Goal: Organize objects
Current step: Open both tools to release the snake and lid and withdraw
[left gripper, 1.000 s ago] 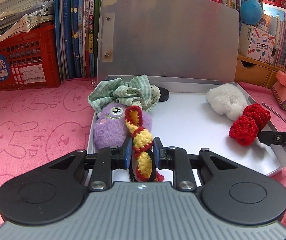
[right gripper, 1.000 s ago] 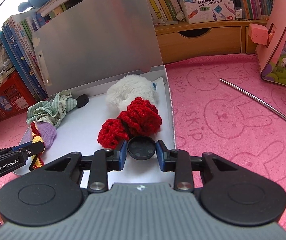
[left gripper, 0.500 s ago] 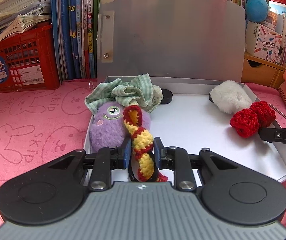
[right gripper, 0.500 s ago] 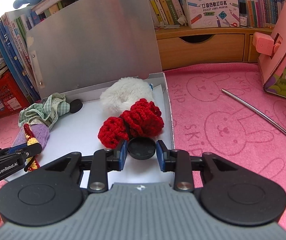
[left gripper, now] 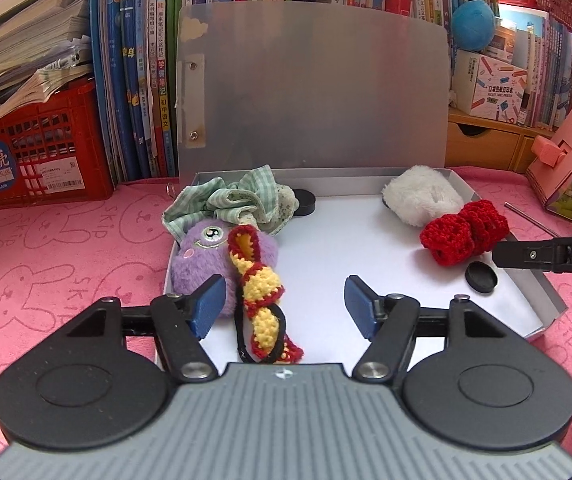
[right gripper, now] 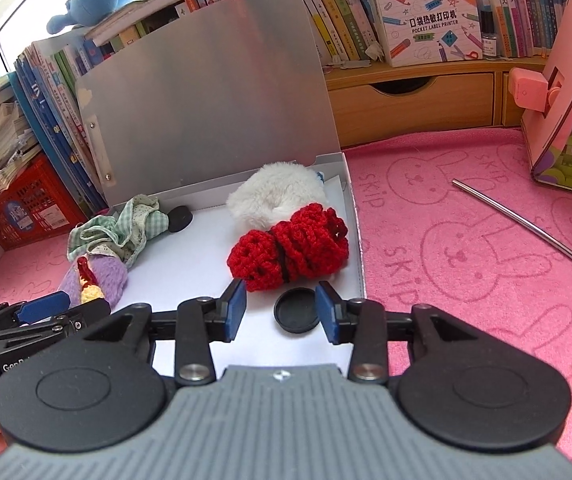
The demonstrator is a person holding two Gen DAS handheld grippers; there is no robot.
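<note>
Pink rabbit-print tabletop (left gripper: 46, 264) with an open shallow silver tin box (left gripper: 542, 300) against the bookshelves.
Both jaw pairs have just been opening: left hand-held gripper (left gripper: 284, 306) spread around the yellow-and-red crocheted band (left gripper: 260, 284) at the box's left edge; right hand-held gripper (right gripper: 280, 312) parted, small black round lid (right gripper: 297, 310) loose between them near the right edge.

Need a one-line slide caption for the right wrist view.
Right gripper, jaws just opened, straddles a small black round cap lying free in the open grey metal box, beside a red crocheted bow.
</note>
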